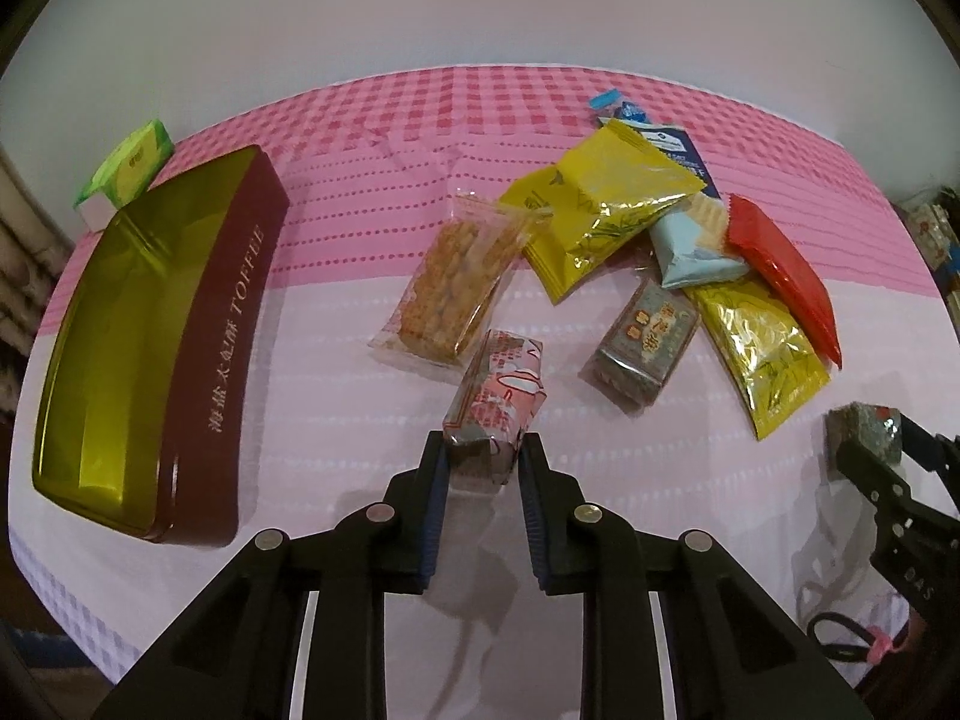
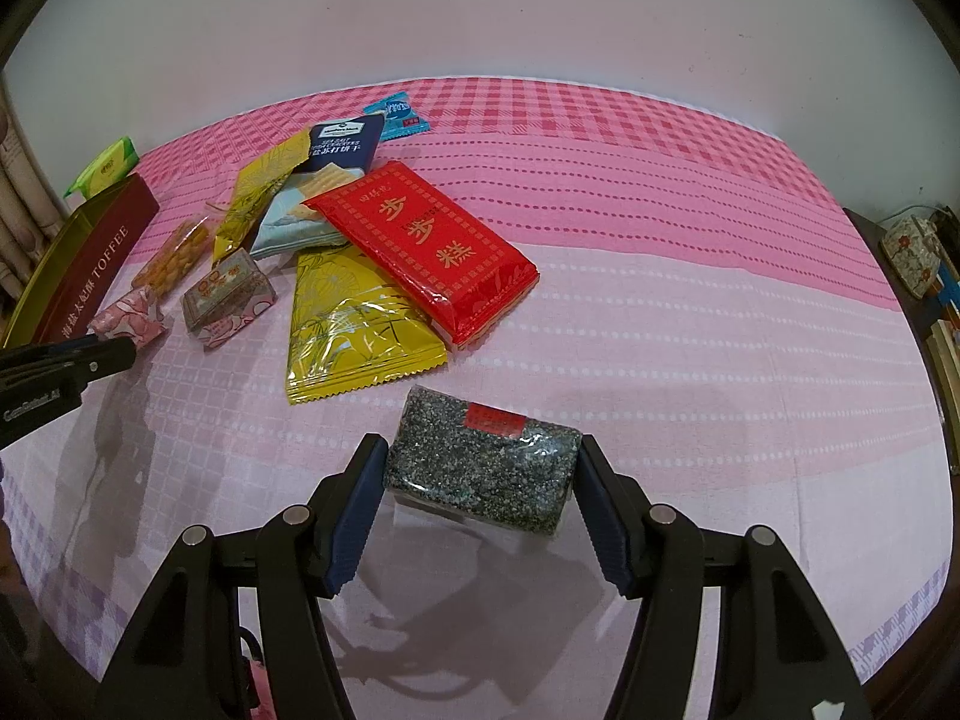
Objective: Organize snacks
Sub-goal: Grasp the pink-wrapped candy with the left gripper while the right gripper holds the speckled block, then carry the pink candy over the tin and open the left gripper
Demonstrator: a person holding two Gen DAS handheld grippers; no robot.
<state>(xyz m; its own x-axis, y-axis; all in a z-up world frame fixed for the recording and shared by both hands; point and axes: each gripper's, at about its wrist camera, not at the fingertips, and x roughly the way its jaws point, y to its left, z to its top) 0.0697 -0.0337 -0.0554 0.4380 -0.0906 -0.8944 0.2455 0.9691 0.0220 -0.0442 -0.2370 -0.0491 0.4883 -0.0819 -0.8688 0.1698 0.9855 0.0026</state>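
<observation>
My left gripper (image 1: 483,456) is shut on a small pink patterned snack pack (image 1: 495,396), held just above the cloth; it also shows in the right wrist view (image 2: 129,318). My right gripper (image 2: 480,468) is shut on a dark speckled sesame bar with a red label (image 2: 486,462), lifted a little off the table; the bar shows at the right edge of the left wrist view (image 1: 864,438). A pile of snacks lies beyond: a red packet (image 2: 426,246), yellow packets (image 2: 354,330), a clear bag of golden crackers (image 1: 456,276), and a small brown pack (image 1: 645,342).
A long gold and maroon toffee tin (image 1: 150,336) lies on the left, with a green tissue pack (image 1: 129,165) behind it. The table has a pink checked cloth (image 2: 690,228). A wall stands behind. Shelves with clutter (image 2: 918,258) are to the right.
</observation>
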